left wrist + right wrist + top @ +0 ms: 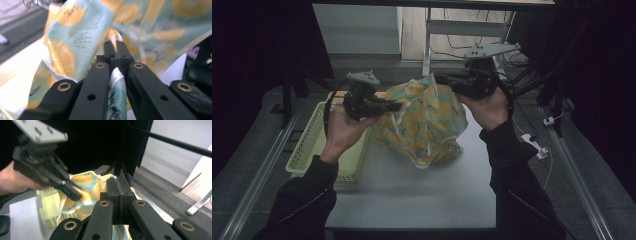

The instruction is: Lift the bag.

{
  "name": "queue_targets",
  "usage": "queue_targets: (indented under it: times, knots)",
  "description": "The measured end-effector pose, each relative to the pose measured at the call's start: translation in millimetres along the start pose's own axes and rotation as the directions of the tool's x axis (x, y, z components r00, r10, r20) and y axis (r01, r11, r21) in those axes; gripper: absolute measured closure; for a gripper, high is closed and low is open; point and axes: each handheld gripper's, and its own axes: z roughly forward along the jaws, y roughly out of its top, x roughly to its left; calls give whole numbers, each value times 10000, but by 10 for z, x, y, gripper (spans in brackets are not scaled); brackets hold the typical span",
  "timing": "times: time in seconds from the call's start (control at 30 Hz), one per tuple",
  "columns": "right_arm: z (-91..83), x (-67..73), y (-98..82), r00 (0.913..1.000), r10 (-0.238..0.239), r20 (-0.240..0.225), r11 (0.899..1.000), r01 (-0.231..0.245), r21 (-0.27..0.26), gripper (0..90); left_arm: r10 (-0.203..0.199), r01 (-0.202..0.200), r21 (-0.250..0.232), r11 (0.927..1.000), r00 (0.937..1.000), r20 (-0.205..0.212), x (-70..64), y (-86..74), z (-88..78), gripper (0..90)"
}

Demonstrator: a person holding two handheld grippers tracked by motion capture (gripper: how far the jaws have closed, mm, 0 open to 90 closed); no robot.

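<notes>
1. At the far left of the high view we see a pale yellow perforated basket (312, 145) resting on the left edge of the white counter (412, 190); the same basket (50, 205) shows in the right gripper view, below and behind the cloth

2. Just right of the basket, our left hand (343, 131) comes up from the bottom edge in a dark sleeve and carries the left gripper (394, 106), which points to the right with its grey three-cornered plate on top

3. In the left gripper view the left gripper (116, 47) has its jaws pressed together on a fold of the cloth (82, 45); a strip of fabric is squeezed between them and runs down toward the camera

4. In the middle, the cloth (427, 122), light blue-green with orange citrus slices, hangs bunched between the two grippers, held up at both top corners, with its lower folds touching the counter

5. To the right, the right gripper (451, 82) points left into the cloth's upper right corner, held by our right hand (489, 107)

6. In the right gripper view the right gripper (117, 181) has its jaws closed tight together, pinching an edge of the cloth (86, 183) that spills below them; the left gripper (75, 193) shows farther off at that view's left, biting the same fabric
</notes>
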Motion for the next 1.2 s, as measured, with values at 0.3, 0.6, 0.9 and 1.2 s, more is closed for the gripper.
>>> queue_targets:
  times: [0.3,0.6,0.9,1.2]
  knots:
    - [-137,16,192,9987,-227,458,9990,244,-380,900,219,-249,-780,9966,9990,-390,-50,369,-94,895]
    - [301,-118,-444,9982,603,60,9947,-606,835,900,158,-139,391,9991,9987,-481,134,11,564,881]
    - [616,-235,-1046,9895,1447,9,9779,-1432,1523,739,-562,579,996,9933,9982,-198,302,-248,860,688]
    - [433,-230,-1140,9862,1647,139,9828,-1653,821,427,-136,137,-30,9999,9999,29,245,-312,602,329]
